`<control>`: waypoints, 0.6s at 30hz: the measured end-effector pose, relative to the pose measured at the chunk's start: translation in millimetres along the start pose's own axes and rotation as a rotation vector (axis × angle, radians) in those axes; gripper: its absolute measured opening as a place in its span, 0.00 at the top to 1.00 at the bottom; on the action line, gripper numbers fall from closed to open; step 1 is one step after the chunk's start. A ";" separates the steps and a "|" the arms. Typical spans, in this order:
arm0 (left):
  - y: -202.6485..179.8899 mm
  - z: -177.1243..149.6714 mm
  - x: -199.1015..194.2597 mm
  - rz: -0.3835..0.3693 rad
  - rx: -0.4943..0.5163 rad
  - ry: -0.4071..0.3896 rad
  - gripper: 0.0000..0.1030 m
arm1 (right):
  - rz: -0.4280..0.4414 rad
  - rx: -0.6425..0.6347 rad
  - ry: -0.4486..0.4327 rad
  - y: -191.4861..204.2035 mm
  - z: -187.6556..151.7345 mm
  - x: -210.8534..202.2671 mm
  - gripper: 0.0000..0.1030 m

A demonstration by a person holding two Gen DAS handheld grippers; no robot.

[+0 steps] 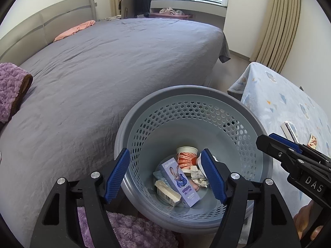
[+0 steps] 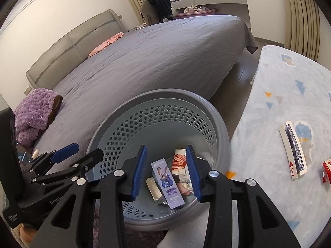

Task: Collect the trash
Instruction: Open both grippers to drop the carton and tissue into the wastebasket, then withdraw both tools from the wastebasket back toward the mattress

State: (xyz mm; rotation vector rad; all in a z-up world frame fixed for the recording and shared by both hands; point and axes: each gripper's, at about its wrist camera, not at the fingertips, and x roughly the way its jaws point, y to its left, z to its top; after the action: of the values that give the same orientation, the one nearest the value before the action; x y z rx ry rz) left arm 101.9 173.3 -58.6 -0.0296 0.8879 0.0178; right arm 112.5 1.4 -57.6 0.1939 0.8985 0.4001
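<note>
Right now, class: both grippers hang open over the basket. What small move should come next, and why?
Probably swing the right gripper toward the red packet on the blue blanket. Both grippers are empty, the basket already holds a box and cup, and the packet lies nearest that hand.

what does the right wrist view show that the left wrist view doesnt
Only the right wrist view shows a red packet on the blue blanket and the playing cards' red 2. Only the left wrist view shows a small patterned scrap beyond the right hand-held gripper. Both show the perforated basket holding a rabbit-print box and a paper cup, plus the grey bed. Both grippers are open and empty.
</note>
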 end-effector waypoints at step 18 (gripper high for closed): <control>1.5 0.5 -23.7 0.010 -0.010 -0.036 0.21 | -0.005 0.036 -0.020 -7.6 -5.7 -17.7 0.50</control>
State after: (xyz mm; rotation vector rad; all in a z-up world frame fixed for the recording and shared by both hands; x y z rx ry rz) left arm 87.4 174.8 -40.0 -0.0338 0.8515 0.0323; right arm 100.1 -12.9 -50.8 0.2280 0.8865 0.3773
